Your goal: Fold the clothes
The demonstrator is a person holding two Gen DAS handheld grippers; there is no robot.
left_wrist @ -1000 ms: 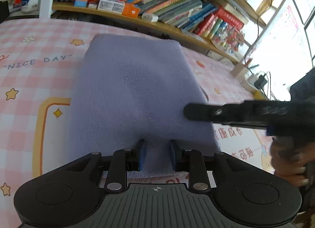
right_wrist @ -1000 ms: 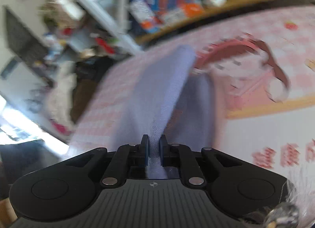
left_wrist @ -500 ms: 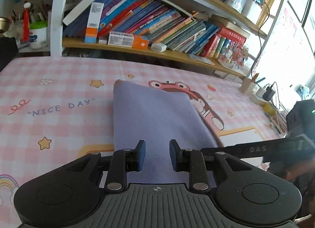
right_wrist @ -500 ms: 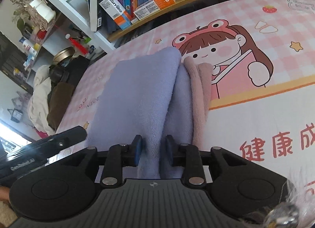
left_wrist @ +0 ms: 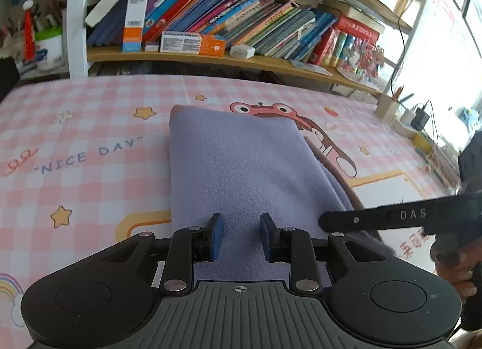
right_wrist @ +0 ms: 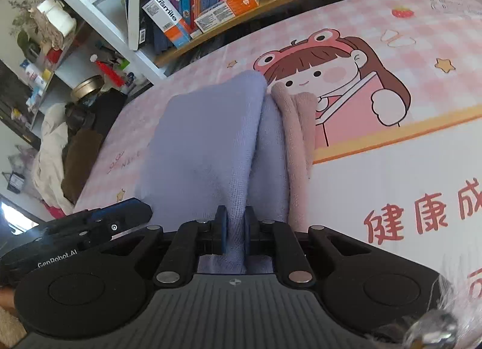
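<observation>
A folded lavender cloth (left_wrist: pixel 241 165) lies on the pink checked mat (left_wrist: pixel 75 150). My left gripper (left_wrist: pixel 239 236) is open and empty above the cloth's near end. In the right wrist view the cloth (right_wrist: pixel 205 138) rises in a ridge, with a pink cloth (right_wrist: pixel 296 126) folded beside it on the right. My right gripper (right_wrist: pixel 234 233) is shut on the near edge of the lavender cloth's upper layer. The right gripper shows in the left wrist view (left_wrist: pixel 391 218) at the cloth's right edge. The left gripper shows in the right wrist view (right_wrist: pixel 90 225) at lower left.
A bookshelf (left_wrist: pixel 211 35) full of books runs along the far edge of the mat. A pen holder (left_wrist: pixel 388 106) and chargers stand at the far right. Clothes are piled off the mat's left side (right_wrist: pixel 60 156). A cartoon girl print (right_wrist: pixel 337 77) covers the mat's right part.
My right gripper opened half a second ago and is now shut on the cloth edge again. My left gripper pulled back and up, staying open.
</observation>
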